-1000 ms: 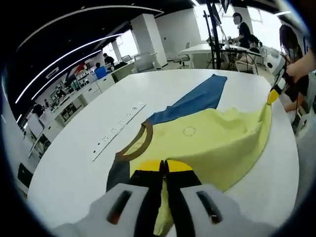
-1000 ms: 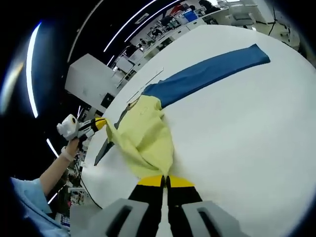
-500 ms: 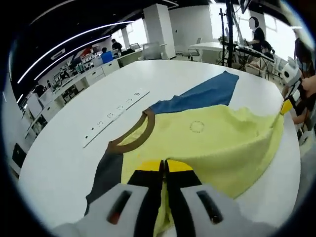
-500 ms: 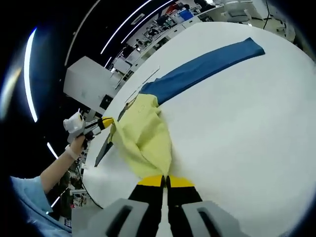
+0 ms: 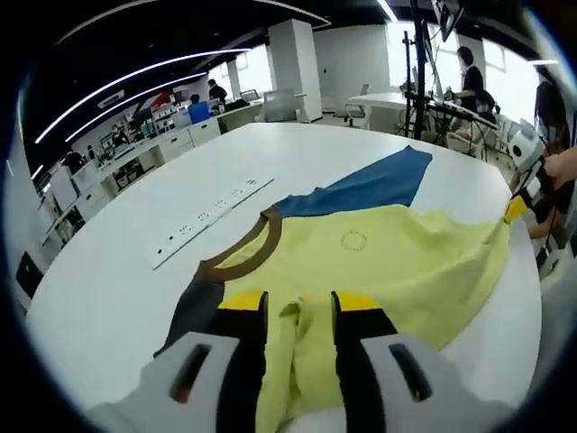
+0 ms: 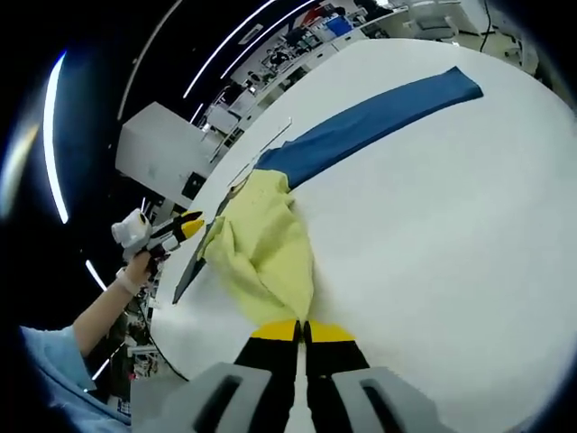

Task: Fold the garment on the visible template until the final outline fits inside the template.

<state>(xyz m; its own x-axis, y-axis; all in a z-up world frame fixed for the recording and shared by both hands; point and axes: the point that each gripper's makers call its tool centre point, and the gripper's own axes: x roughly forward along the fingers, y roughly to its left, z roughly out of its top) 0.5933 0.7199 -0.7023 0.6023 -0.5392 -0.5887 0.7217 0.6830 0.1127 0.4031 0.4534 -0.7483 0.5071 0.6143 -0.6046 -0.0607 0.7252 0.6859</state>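
A yellow T-shirt with a brown collar, one blue sleeve and one dark grey sleeve lies spread on the white round table. My left gripper is open, and a loose fold of yellow cloth lies between its jaws. In the right gripper view the left gripper hangs just off the shirt. My right gripper is shut on the yellow hem. It also appears at the far corner, holding the cloth slightly lifted. The blue sleeve stretches out flat.
A long white socket strip lies on the table left of the collar. Desks, a tripod and seated people stand beyond the table's far edge. A person's hand and blue sleeve hold the left gripper.
My left gripper has opened and let go of the shirt's edge, which has dropped onto the table. The right gripper stays shut on the hem.
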